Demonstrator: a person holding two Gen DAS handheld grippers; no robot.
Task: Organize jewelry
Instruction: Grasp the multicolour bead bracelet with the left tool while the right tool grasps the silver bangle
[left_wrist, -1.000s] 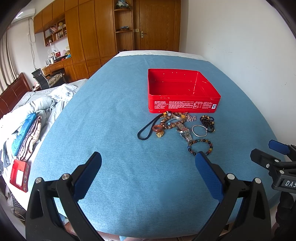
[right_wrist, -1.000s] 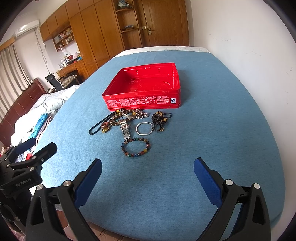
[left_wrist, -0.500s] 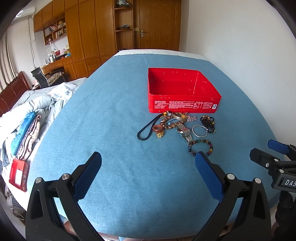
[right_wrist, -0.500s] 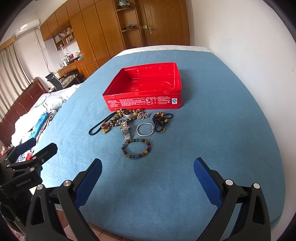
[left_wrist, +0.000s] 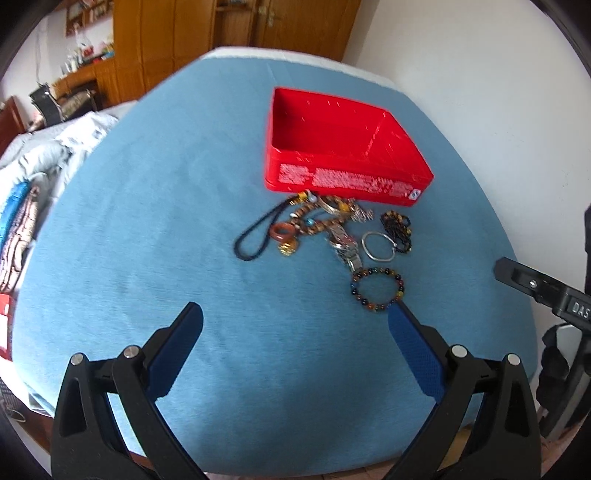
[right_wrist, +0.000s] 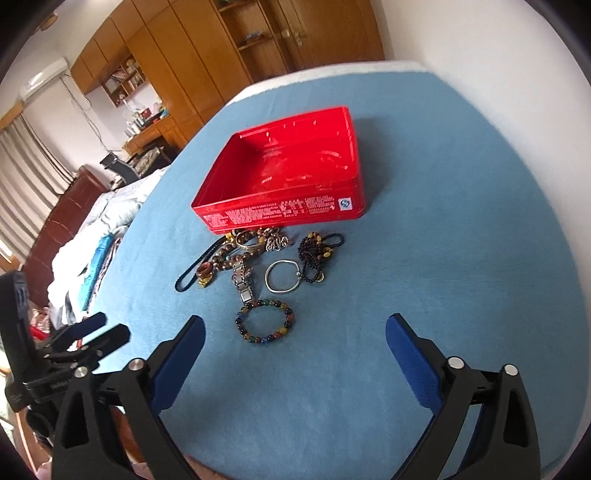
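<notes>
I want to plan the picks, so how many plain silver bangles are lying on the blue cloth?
1: the silver bangle lies in front of the red tin, between the metal watch and the black bead strand. The tangled pile could hide another.

"What is on the blue table (right_wrist: 461, 280)?"

"An open red tin (right_wrist: 288, 173). Just in front of it lies a heap of jewelry (right_wrist: 258, 254), a silver ring bracelet (right_wrist: 282, 281) and a bracelet of colored beads (right_wrist: 265, 322)."
</notes>
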